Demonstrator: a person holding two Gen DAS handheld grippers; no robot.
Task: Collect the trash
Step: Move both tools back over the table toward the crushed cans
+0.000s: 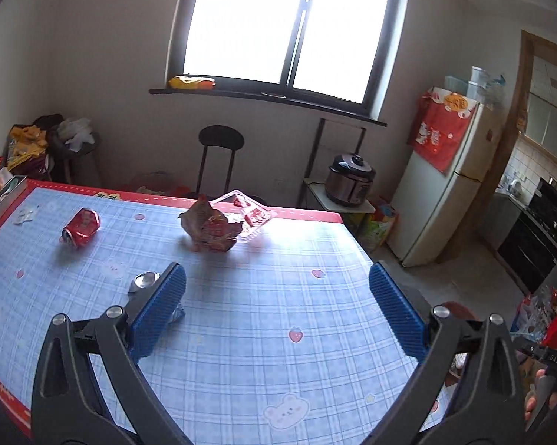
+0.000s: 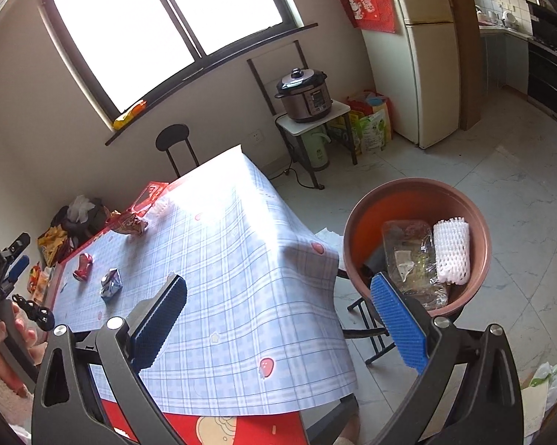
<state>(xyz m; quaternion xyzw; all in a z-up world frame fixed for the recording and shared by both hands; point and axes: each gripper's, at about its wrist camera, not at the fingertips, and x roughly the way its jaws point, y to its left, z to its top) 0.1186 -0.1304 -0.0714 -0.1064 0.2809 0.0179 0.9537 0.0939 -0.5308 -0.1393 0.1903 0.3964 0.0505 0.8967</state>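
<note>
1. The left gripper (image 1: pixel 277 289) is nearest, its blue pads spread wide over the blue plaid table (image 1: pixel 278 333) with nothing between them.
2. Just behind its left pad lies a crushed silver can (image 1: pixel 145 281), partly hidden by that pad.
3. Farther out on the table lie a crushed red can (image 1: pixel 81 227), a crumpled snack wrapper (image 1: pixel 210 228) and, touching the wrapper's far side, a clear plastic tray (image 1: pixel 247 209).
4. The right gripper (image 2: pixel 278 298) also stands wide apart and empty, one pad over the table's corner, the other over the bin's near rim.
5. The brown round bin (image 2: pixel 417 200) stands beside the table's corner, off the table.
6. Inside the bin lie a white foam net sleeve (image 2: pixel 451 250) and clear plastic packaging (image 2: pixel 408 256).
7. A black chair (image 1: pixel 221 141) stands behind the table under the window.
</note>
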